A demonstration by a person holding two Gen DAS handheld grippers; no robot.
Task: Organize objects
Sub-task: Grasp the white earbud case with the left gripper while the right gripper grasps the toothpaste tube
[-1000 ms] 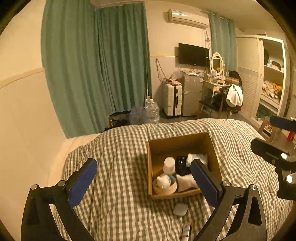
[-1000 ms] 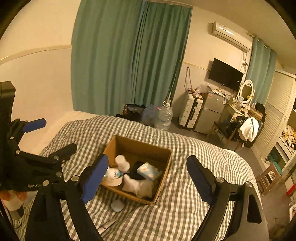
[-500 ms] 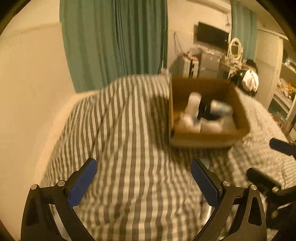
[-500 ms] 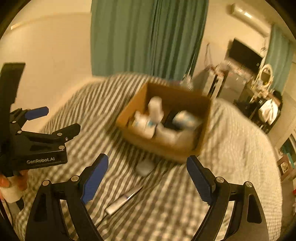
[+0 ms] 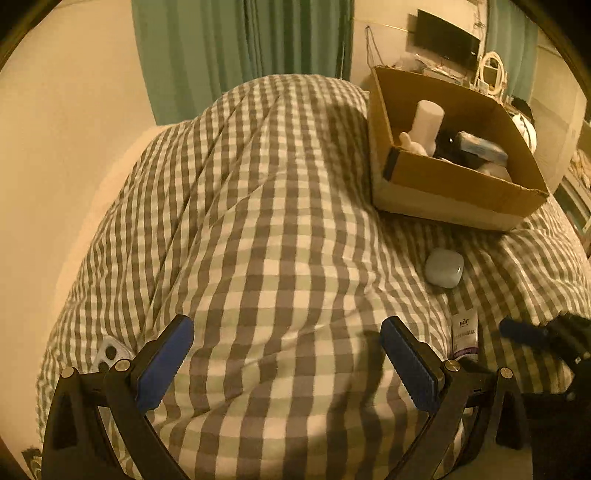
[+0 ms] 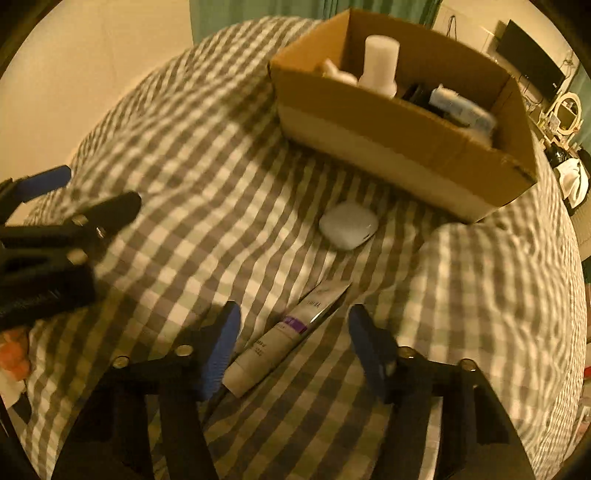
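A cardboard box [image 6: 399, 147] sits on the checked bedspread [image 5: 277, 240] and holds a white bottle [image 6: 380, 62] and other items. It also shows in the left wrist view [image 5: 443, 184]. A small white case [image 6: 349, 224] lies just in front of the box, also seen in the left wrist view [image 5: 443, 267]. A grey tube with a purple band [image 6: 288, 332] lies nearer, between the fingers of my open right gripper [image 6: 293, 350]. The tube shows in the left wrist view [image 5: 464, 338] too. My left gripper [image 5: 286, 362] is open and empty over bare bedspread.
A phone [image 5: 109, 356] lies on the bed by my left gripper's left finger. A cream wall [image 5: 55, 147] borders the bed on the left. Green curtains [image 5: 240, 40] hang behind. A TV [image 5: 447, 35] and dresser stand at the far right.
Both grippers have dropped low toward the bed and tilted down. The right gripper has come down over the tube, and its fingers have narrowed somewhat. The left gripper stays wide open.
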